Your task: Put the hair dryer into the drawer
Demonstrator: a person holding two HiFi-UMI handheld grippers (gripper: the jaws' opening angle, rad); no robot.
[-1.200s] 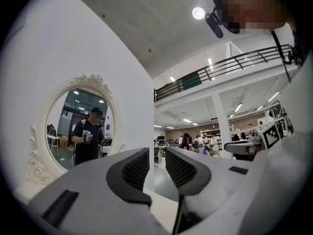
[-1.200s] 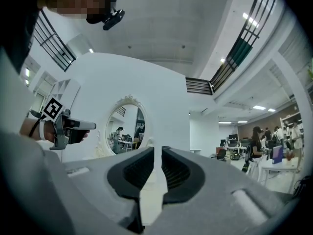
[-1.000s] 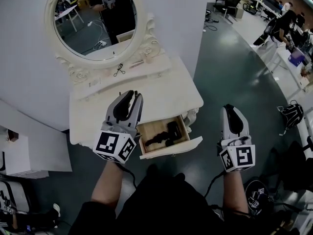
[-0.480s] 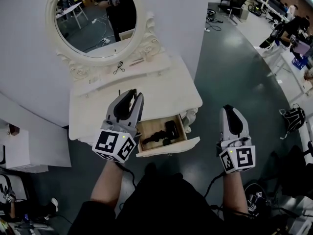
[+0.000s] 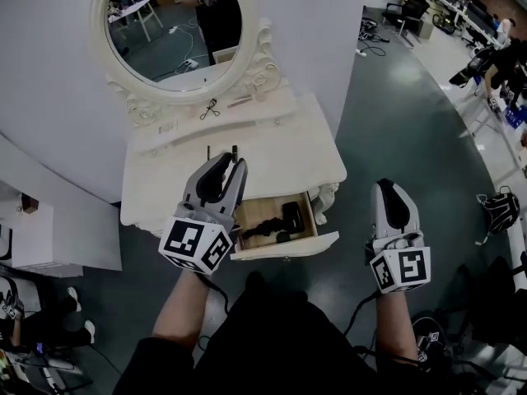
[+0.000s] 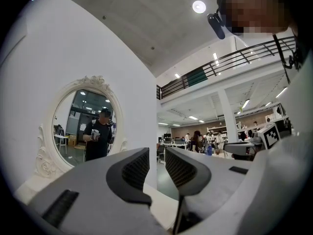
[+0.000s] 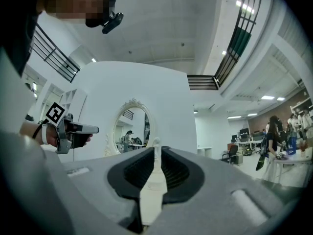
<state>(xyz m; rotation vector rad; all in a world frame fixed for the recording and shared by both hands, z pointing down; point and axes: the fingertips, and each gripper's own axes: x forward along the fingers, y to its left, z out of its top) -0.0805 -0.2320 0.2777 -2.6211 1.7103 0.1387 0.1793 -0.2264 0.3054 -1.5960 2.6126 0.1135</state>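
Head view: white vanity table (image 5: 276, 151) sits at 12 o'clock, with an oval mirror (image 5: 177, 23) on the wall behind it. The drawer (image 5: 288, 248) is open. It's pulled out toward 6 o'clock from the table's front edge, on the table's right half.

Hair dryer (image 5: 277, 224) is already inside the drawer, lying flat on the wooden bottom. It's black and the drawer is dim, so orientation is a guess. The bulky end seems to be at 3 o'clock and the thinner part runs toward 8 o'clock. Neither gripper touches it.

Left gripper (image 5: 233, 164): over the table front, covering the drawer's 9 o'clock end and pointing toward 12. In its own view the jaws are drawn in with only a thin slit between the ribbed pads. Nothing is in the slit, just the mirror and the room beyond.

Right gripper (image 5: 388, 184): at 3 o'clock of the drawer, well apart from it, over the dark floor and pointing toward 12. Its jaws are pulled in to a thin slit too. The pale strip visible in the slit is the vanity beyond, and nothing is held.

A small black clip (image 5: 210, 109) lies on the shelf under the mirror. The mirror reflects a person in dark clothes. More people and desks are at 2 o'clock, far off.
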